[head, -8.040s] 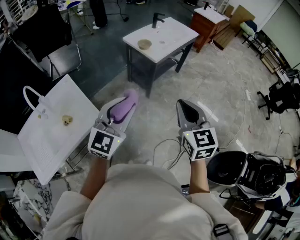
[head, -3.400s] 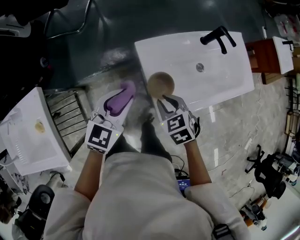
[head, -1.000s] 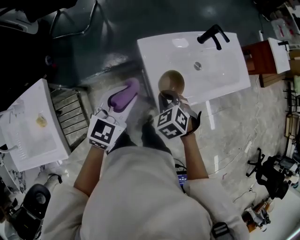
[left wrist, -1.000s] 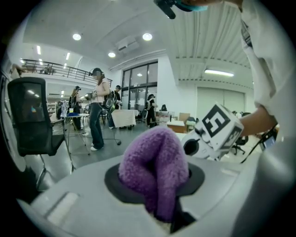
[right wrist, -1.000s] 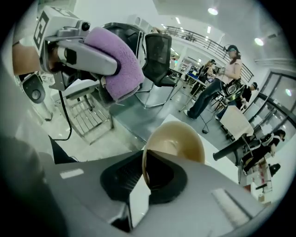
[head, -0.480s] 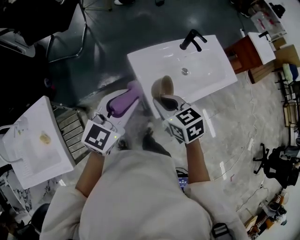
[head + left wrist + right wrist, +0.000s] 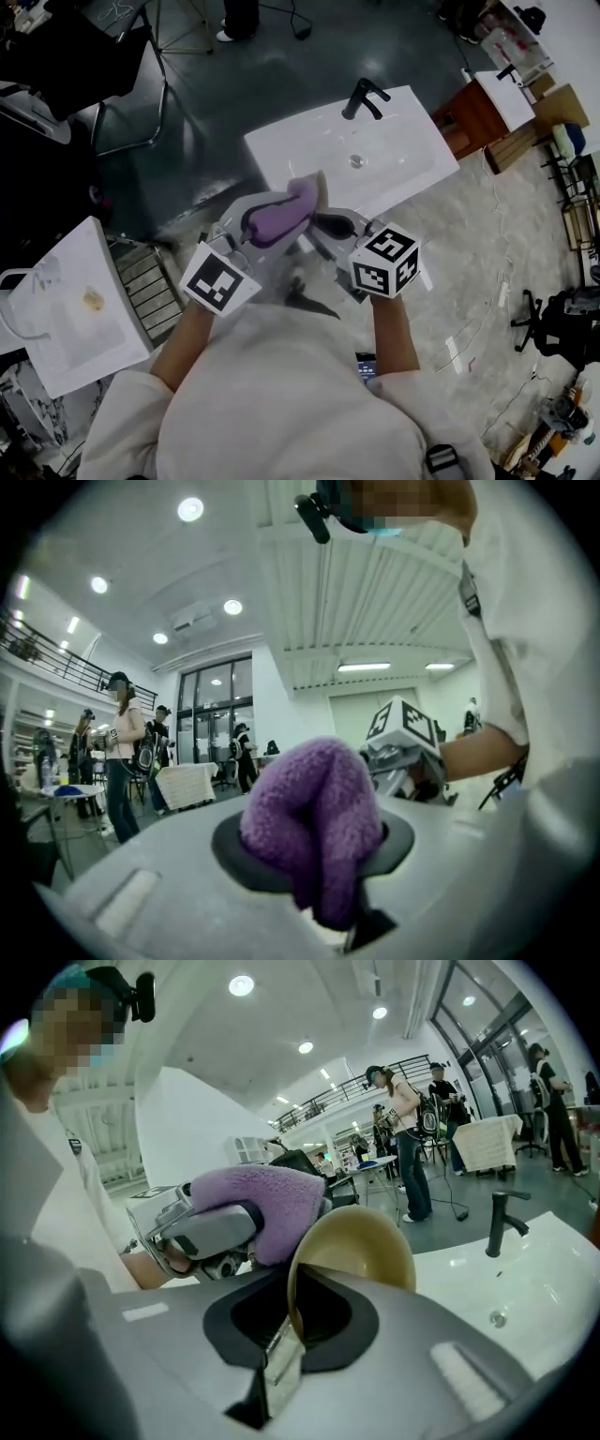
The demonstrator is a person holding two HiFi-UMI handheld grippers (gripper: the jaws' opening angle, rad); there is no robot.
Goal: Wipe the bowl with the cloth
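Observation:
My right gripper (image 7: 291,1327) is shut on the rim of a tan bowl (image 7: 361,1246) and holds it tilted in the air, its hollow facing away. My left gripper (image 7: 321,869) is shut on a purple cloth (image 7: 314,813). In the right gripper view the cloth (image 7: 272,1199) lies against the bowl's left edge. In the head view the cloth (image 7: 284,212) covers most of the bowl (image 7: 311,187), with the left gripper (image 7: 251,225) and the right gripper (image 7: 333,223) close together in front of the person's chest. The left gripper view does not show the bowl.
Below the grippers stands a white sink counter (image 7: 403,155) with a black faucet (image 7: 364,96). A second white basin (image 7: 66,309) is at the left and a brown cabinet (image 7: 473,117) at the right. Several people stand far off (image 7: 403,1138).
Both grippers have risen and come together. The cloth, half a second ago apart to the left of the bowl, now rests against it and hides most of it in the head view.

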